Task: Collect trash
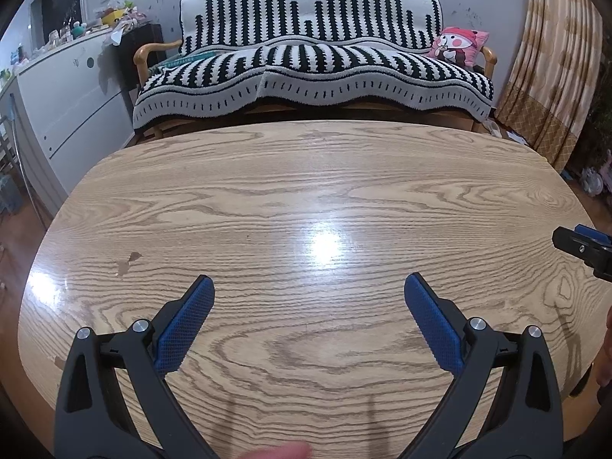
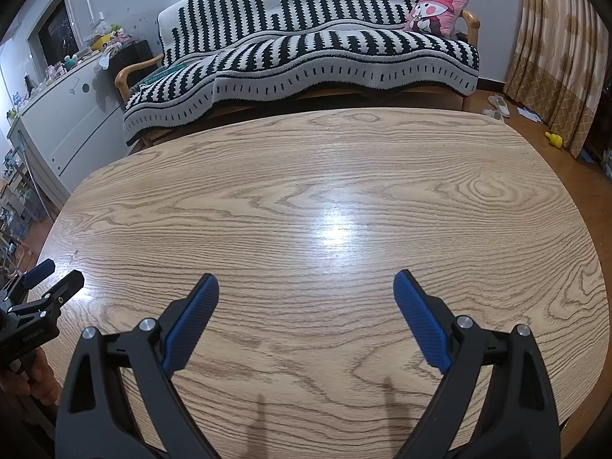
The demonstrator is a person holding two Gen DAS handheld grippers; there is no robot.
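Note:
My left gripper (image 1: 309, 287) hovers open over the near part of a wooden table (image 1: 306, 199), its blue pads wide apart with nothing between them. My right gripper (image 2: 306, 285) is likewise open and holds nothing above the same table (image 2: 344, 176). The right gripper shows at the right edge of the left wrist view (image 1: 585, 246), and the left gripper at the left edge of the right wrist view (image 2: 42, 287). No trash shows on the tabletop in either view. A small dark stain (image 1: 128, 262) marks the wood at the left.
A sofa under a black-and-white striped blanket (image 1: 313, 65) stands behind the table, with a pink cushion (image 1: 461, 46). A white cabinet (image 1: 65, 95) topped with clutter is at the left. A curtain (image 2: 558, 46) hangs at the right, with slippers (image 2: 497, 109) and a yellow toy (image 2: 554, 138) on the floor.

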